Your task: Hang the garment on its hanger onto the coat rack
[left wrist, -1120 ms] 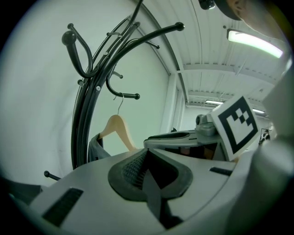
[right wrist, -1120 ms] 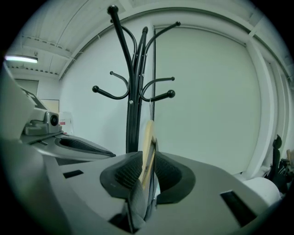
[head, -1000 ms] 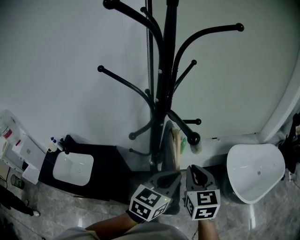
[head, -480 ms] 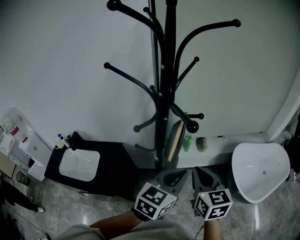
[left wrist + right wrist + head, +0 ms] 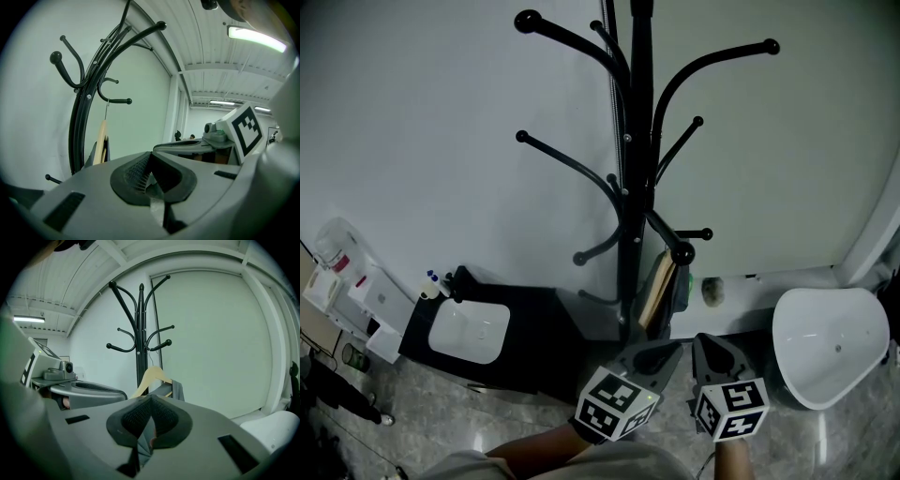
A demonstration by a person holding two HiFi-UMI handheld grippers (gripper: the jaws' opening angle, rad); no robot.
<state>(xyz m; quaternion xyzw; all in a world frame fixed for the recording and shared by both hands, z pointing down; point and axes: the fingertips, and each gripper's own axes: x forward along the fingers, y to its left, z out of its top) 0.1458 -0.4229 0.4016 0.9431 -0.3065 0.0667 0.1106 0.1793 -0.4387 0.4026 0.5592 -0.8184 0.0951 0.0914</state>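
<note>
**A:** So where's the garment (image 5: 177,390) in all this?

**B:** Up on the coat rack (image 5: 635,187), as far as I can tell. It's draped over the hanger (image 5: 659,281), and the hanger's thin wire hook sits over a low peg (image 5: 117,101) right beside the pole. The cloth drops down toward the floor from there.

**A:** Then why are both grippers parked so low?

**B:** My guess is they're holding the bottom of the cloth. The left gripper (image 5: 649,356) and right gripper (image 5: 712,349) sit side by side under the hanger. In each gripper view the fingers (image 5: 136,418) are clenched, with a sliver of grey fabric pinched between them. Holding it there would keep the garment from swinging while the hook settles. So I'd call the job nearly done, with just letting go left.

**A:** What's it all made of?

**B:** The rack is glossy black metal tube, with curved arms ending in little ball tips. The hanger is pale wood with smooth, sloped shoulders. The garment looks like thin, soft grey fabric that folds easily. The finger pads are black with a fine mesh texture, which should grip cloth fine.
</note>
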